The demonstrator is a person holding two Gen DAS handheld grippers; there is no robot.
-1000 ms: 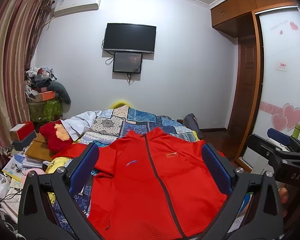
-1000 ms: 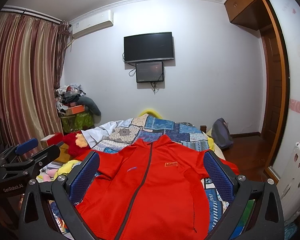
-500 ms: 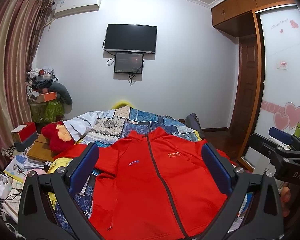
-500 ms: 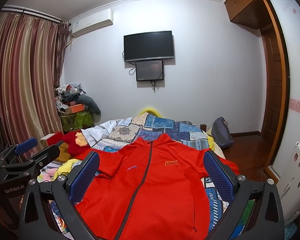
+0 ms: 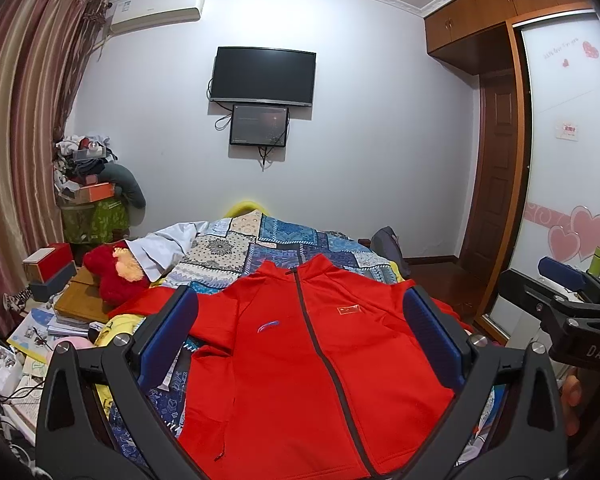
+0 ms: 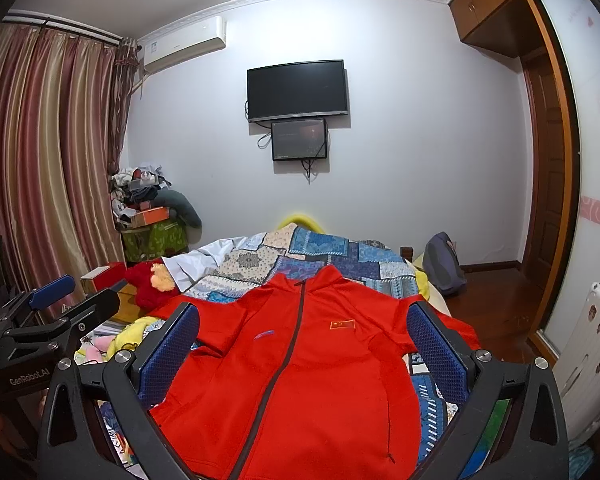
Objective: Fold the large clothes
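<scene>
Bedroom walls rise behind a bed (image 5: 284, 240) under a patchwork quilt, where a red jacket (image 5: 312, 360) lies front-up, zipped, collar far. Left tongs (image 5: 300, 344) and right tongs (image 6: 302, 350) hover near it, both spread apart, gripping nothing.

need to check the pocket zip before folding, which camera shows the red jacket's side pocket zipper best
The right wrist view: the pocket zipper on the red jacket runs in full down to its pull, between the open right gripper. The left wrist view shows only the other pocket's zipper end near the hem.
</scene>
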